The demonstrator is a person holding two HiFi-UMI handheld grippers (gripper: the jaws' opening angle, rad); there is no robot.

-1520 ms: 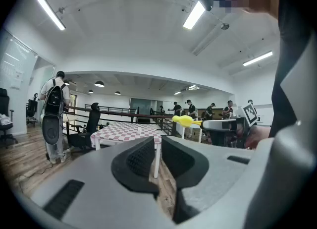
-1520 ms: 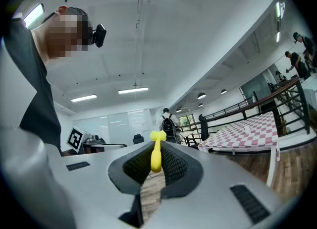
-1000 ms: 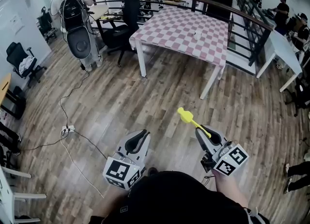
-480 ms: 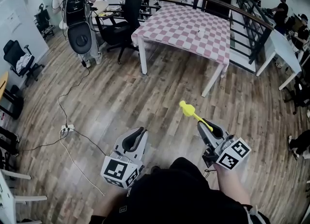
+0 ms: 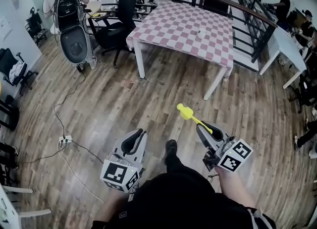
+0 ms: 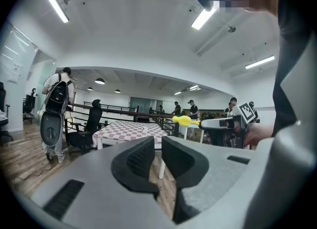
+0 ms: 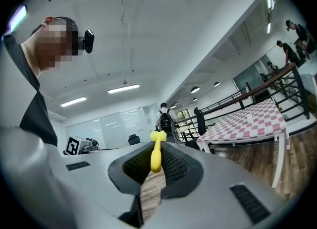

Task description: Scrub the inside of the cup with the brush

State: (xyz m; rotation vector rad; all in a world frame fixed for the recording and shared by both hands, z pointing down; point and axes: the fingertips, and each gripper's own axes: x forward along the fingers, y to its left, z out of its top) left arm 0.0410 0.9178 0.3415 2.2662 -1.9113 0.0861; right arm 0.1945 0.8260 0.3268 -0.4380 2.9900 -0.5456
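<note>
Slim yellow brush (image 5: 194, 119), clamped low on its handle between the right tongs (image 5: 204, 130), knobbed head jutting past the tips, forward and to the left. Ribbed dark pads pressed against the handle from both sides, as seen in the right gripper view. All held in the air above a wood plank floor (image 5: 124, 99).

Left tongs (image 5: 139, 134) level with the right pair and well apart from them, drawn nearly together with only a thin slit between, nothing in it.

Behind the left pair, a marker cube (image 5: 120, 175) printed with black-and-white square patterns; behind the right pair, a second marker cube (image 5: 234, 156) of the same kind.

Far ahead of both tongs, a table (image 5: 173, 25) under a pink-and-white checked cloth, with one small white item (image 5: 201, 33) on it, too small to tell as a cup.

Ahead and left of the left tongs, a person with a black backpack (image 5: 67, 10) beside a black office chair (image 5: 124, 0). Between the two tongs and below them, a dark shoe (image 5: 171, 147).
</note>
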